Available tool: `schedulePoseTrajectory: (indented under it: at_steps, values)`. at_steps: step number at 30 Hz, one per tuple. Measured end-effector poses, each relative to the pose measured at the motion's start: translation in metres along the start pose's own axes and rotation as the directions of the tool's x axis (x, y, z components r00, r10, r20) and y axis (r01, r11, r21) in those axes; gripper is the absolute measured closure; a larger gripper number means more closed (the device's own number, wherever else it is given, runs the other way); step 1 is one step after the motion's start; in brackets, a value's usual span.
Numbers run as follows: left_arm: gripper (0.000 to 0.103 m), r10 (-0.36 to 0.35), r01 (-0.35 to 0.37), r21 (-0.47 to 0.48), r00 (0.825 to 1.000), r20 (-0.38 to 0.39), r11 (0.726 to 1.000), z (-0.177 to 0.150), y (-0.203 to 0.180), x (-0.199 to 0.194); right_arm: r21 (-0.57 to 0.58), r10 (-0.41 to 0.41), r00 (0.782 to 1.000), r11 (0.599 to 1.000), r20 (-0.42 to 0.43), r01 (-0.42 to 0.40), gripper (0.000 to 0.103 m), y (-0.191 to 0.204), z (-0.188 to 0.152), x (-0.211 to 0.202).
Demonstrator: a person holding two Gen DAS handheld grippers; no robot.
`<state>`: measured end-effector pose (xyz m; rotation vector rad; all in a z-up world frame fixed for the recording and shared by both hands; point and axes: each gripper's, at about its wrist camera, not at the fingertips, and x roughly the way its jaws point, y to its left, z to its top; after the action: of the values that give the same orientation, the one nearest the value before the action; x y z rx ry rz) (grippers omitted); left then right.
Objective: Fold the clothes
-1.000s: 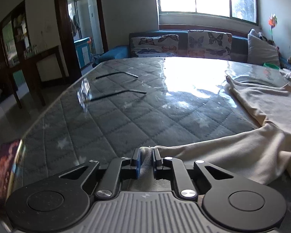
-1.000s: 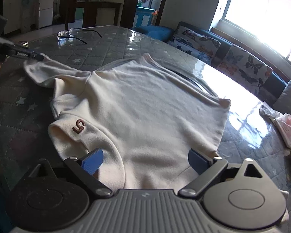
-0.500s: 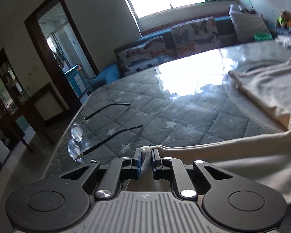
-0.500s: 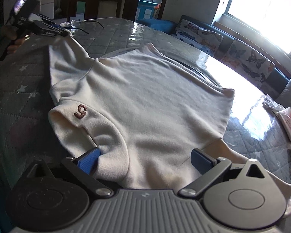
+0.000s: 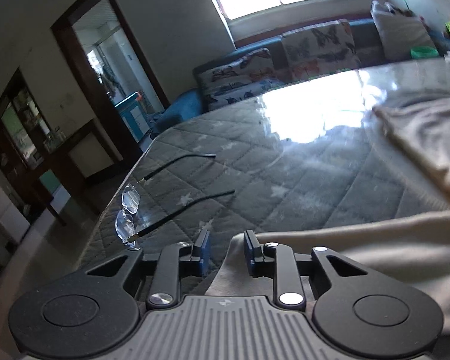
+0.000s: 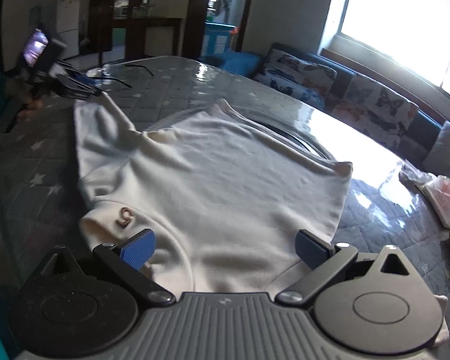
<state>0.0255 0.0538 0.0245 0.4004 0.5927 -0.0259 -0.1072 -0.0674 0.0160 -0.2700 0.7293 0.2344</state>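
A cream sweater (image 6: 225,186) with a small brown mark (image 6: 125,217) lies spread on the quilted table (image 6: 195,90). Its sleeve (image 6: 99,126) stretches out to the far left, where my left gripper (image 6: 96,91) is at the cuff. In the left wrist view the left gripper (image 5: 226,250) has its jaws opening. The sleeve end (image 5: 360,246) lies between them, against the right pad, with a gap to the left pad. My right gripper (image 6: 225,247) stands open just above the sweater's near edge, gripping nothing.
A pair of glasses (image 5: 127,210) lies by the table edge, just ahead and left of the left gripper. A plastic bag (image 6: 441,192) sits at the table's right. A sofa with butterfly cushions (image 5: 285,60) runs behind the table.
The left gripper carried the sleeve end outward toward the glasses and rolled, then its jaws parted from the cloth. The right gripper stayed open over the sweater.
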Motion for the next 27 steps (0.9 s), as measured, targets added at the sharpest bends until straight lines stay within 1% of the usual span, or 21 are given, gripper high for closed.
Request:
schedulePoseTrajectory:
  at_steps: [2,4,5,7,9,11,12,14,16,18,20,23,27]
  values:
    - [0.076,-0.036,0.037,-0.012,0.999,0.027,0.999,0.004,-0.006,-0.015,0.007,-0.009,1.000,1.000,-0.009,0.009,0.002,-0.001,-0.001,0.007]
    - [0.076,-0.124,0.126,-0.035,0.991,0.049,0.991,0.007,-0.014,-0.032,0.011,-0.010,1.000,1.000,-0.017,0.010,0.002,0.000,-0.004,0.012]
    - [0.076,-0.176,0.178,-0.045,0.983,0.058,0.983,0.008,-0.020,-0.041,0.013,-0.010,1.000,1.000,-0.023,0.011,0.002,0.001,-0.005,0.014]
    - [0.075,-0.283,0.288,-0.067,0.956,0.076,0.955,0.009,-0.033,-0.056,0.012,-0.010,0.999,1.000,-0.031,0.010,0.002,0.002,-0.007,0.017]
    - [0.076,-0.376,0.382,-0.070,0.923,0.077,0.922,0.008,-0.051,-0.064,0.011,-0.013,0.999,1.000,-0.045,0.014,0.002,0.003,-0.010,0.019]
    - [0.075,-0.449,0.453,-0.058,0.890,0.075,0.889,0.005,-0.069,-0.070,0.012,-0.015,0.998,1.000,-0.053,0.016,0.002,0.004,-0.013,0.020]
    - [0.076,-0.475,0.478,-0.044,0.877,0.069,0.877,0.002,-0.079,-0.072,0.013,-0.015,0.998,1.000,-0.054,0.016,0.003,0.005,-0.013,0.019]
    - [0.075,-0.508,0.509,-0.008,0.860,0.046,0.861,-0.003,-0.095,-0.074,0.014,-0.018,0.999,1.000,-0.050,0.019,0.002,0.005,-0.014,0.018]
    - [0.075,-0.521,0.521,0.023,0.853,0.035,0.853,-0.008,-0.104,-0.078,0.017,-0.026,0.999,1.000,-0.034,0.027,0.002,0.005,-0.011,0.015]
    - [0.076,-0.529,0.529,0.030,0.848,0.019,0.848,-0.013,-0.107,-0.078,0.026,-0.033,0.999,0.999,-0.016,0.033,0.002,0.003,-0.008,0.013]
    - [0.075,-0.535,0.534,0.041,0.844,0.019,0.844,-0.017,-0.108,-0.080,0.035,-0.041,0.999,0.999,-0.008,0.041,0.002,0.003,-0.007,0.015]
    - [0.075,-0.523,0.519,0.088,0.852,0.022,0.850,-0.025,-0.109,-0.089,0.033,-0.030,0.999,0.999,-0.029,0.031,0.002,0.005,-0.009,0.021]
    - [0.075,-0.516,0.512,0.096,0.857,0.021,0.854,-0.021,-0.106,-0.096,0.011,-0.018,0.998,1.000,-0.052,0.018,0.002,0.011,-0.020,0.018]
